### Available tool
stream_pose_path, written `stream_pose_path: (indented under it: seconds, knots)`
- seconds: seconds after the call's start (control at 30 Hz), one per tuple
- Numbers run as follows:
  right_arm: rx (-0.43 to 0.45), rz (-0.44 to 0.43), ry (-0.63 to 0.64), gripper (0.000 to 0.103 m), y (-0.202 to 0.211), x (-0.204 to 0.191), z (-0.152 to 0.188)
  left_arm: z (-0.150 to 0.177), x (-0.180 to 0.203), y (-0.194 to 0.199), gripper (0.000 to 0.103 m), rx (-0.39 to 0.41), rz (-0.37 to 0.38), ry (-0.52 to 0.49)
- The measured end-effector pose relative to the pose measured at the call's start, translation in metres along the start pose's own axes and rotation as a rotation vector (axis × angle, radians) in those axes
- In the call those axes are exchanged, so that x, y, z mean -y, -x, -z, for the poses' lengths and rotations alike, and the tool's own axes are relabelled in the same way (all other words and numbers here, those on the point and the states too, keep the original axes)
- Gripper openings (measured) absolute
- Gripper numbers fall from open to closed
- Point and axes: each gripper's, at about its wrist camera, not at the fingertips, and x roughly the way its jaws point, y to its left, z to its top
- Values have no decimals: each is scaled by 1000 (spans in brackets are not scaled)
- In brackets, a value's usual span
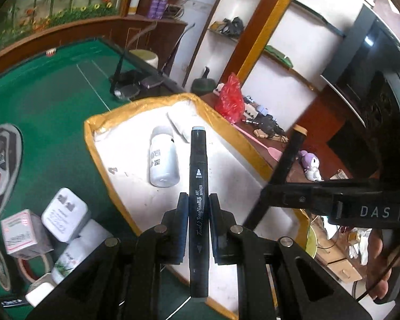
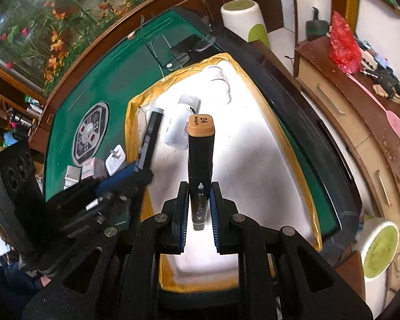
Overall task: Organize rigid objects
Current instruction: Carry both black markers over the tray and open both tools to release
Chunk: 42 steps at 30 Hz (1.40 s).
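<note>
My left gripper (image 1: 198, 208) is shut on a black art marker with a grey cap (image 1: 198, 186), held above a white tray with a yellow taped rim (image 1: 98, 122). My right gripper (image 2: 199, 202) is shut on a black marker with a marigold cap (image 2: 200, 149), held above the same tray (image 2: 285, 144). A white bottle (image 1: 164, 157) lies inside the tray and also shows in the right wrist view (image 2: 180, 125). The right gripper with its marker shows at the right of the left wrist view (image 1: 293, 154). The left gripper shows at the left of the right wrist view (image 2: 144, 170).
The tray sits on a green felt table (image 1: 45, 101). Small boxes, a white charger (image 1: 65, 218) and a tape roll (image 1: 34, 264) lie left of the tray. Glasses (image 2: 189, 50) lie beyond it. A side table with a red bag (image 2: 344, 45) stands to the right.
</note>
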Motion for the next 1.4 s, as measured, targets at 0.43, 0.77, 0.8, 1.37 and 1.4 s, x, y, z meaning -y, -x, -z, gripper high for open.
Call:
stream_pose_path:
  seconds: [0.43,0.77,0.8,1.37,1.4]
  knots:
    - [-70,13,-6,14,-58,20,-52,-5,5,-35,14,-28,-41,30]
    - [-92,2,13,14,-86,18,-72,-3,11,-42,14,-44,-52,15]
    - [-91,1,16,14,-87,16,-74,-3,11,-42,14,-41,-52,18]
    - [-65,55,70,16,-75,10,-74,-3,11,-42,17,-69,-28,26]
    - [-60,58,69,16,-73,10,-73,-3,11,-42,18,-71,-27,26]
